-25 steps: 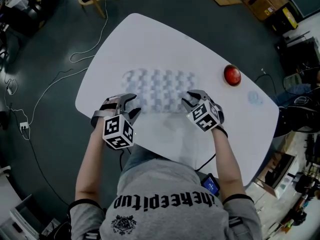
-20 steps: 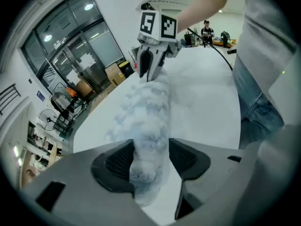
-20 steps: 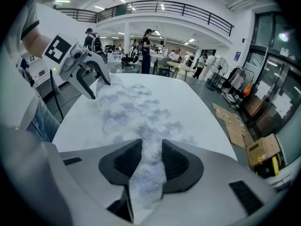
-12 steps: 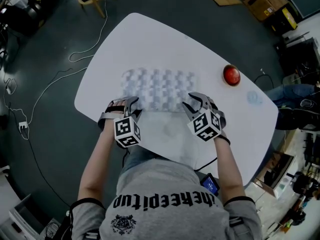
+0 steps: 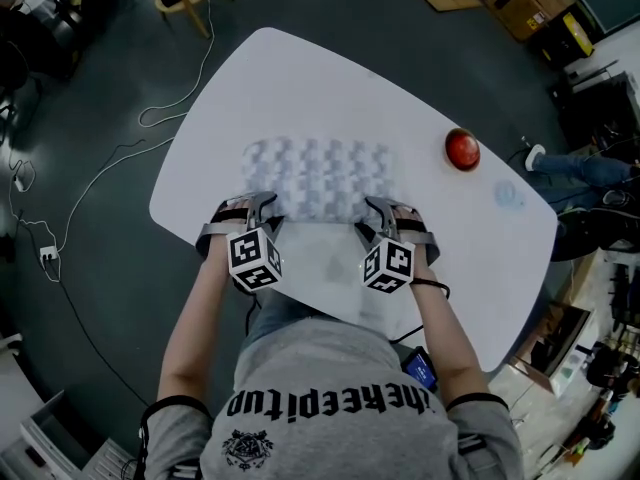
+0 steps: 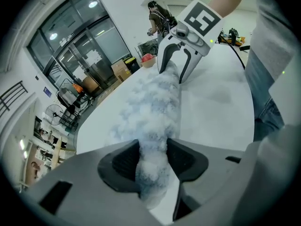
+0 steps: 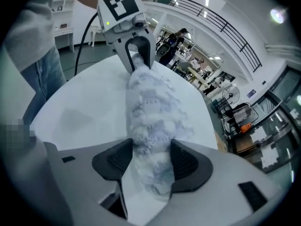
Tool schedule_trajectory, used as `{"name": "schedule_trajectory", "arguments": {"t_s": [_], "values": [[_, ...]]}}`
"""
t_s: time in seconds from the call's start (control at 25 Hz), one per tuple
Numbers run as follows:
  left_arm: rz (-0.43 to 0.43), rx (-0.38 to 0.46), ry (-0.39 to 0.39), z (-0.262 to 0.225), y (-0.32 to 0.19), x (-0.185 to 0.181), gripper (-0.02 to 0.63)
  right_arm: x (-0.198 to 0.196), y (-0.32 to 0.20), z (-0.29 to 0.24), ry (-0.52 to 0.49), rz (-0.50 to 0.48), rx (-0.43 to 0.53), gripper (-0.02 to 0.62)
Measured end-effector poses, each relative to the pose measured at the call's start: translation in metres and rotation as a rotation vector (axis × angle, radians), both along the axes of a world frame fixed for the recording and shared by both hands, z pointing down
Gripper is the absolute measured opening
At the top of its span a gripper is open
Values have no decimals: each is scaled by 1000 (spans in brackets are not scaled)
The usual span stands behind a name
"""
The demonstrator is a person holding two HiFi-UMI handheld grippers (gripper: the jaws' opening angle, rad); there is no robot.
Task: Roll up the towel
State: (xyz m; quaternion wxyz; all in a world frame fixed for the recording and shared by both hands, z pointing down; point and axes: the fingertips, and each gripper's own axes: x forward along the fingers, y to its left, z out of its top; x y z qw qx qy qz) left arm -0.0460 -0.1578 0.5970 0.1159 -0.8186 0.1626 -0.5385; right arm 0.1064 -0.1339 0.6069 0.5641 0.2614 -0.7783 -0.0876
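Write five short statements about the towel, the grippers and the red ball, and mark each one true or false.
1. The towel lies on the white table. True.
2. The red ball sits on the towel. False: the red ball sits on the bare table, apart from the towel.
3. The towel's near edge is between the fingers of the left gripper. True; those fingers have just been closing on it.
4. Nothing is between the fingers of the right gripper. False: the towel's edge is between them, and they have just been opening.
5. The towel is fully rolled up. False: only its near edge is bunched; the rest lies flat.
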Motion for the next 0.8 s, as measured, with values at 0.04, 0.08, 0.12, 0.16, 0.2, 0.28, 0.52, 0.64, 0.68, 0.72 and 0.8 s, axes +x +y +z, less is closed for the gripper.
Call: {"name": "schedule_trajectory", "arguments": {"t_s": [0.04, 0.08, 0.12, 0.16, 0.2, 0.28, 0.52, 0.64, 0.68, 0.72, 0.8], "values": [[-3, -2, 1, -1, 0, -1, 181, 1, -3, 1, 12, 8, 11, 253], [-6, -5, 1, -1, 0, -1, 170, 1, -6, 0, 18, 14, 20, 213], [-9, -8, 0, -2, 1, -2, 154, 0, -7, -2, 19, 17, 26, 161], [-11, -13, -1, -2, 3, -2, 133, -1, -7, -5, 16, 16, 29, 129], [-12, -20, -2, -3, 5, -3, 122, -1, -6, -8, 12, 13, 28, 109], [-12, -37, -6, -3, 11, -3, 104, -2, 0, -11, 4, 3, 19, 100], [28, -118, -31, -4, 37, -4, 97, -3, 32, -16, -42, 9, -38, 100], [58, -171, -43, -5, 56, -6, 97, -5, 53, -18, -65, 11, -77, 101], [67, -189, -47, -5, 63, -6, 97, -6, 60, -18, -72, 12, -93, 101], [74, -206, -50, -5, 69, -7, 97, -6, 66, -19, -79, 12, -109, 101], [82, -228, -52, -4, 76, -7, 97, -6, 74, -18, -95, 17, -138, 103]]}}
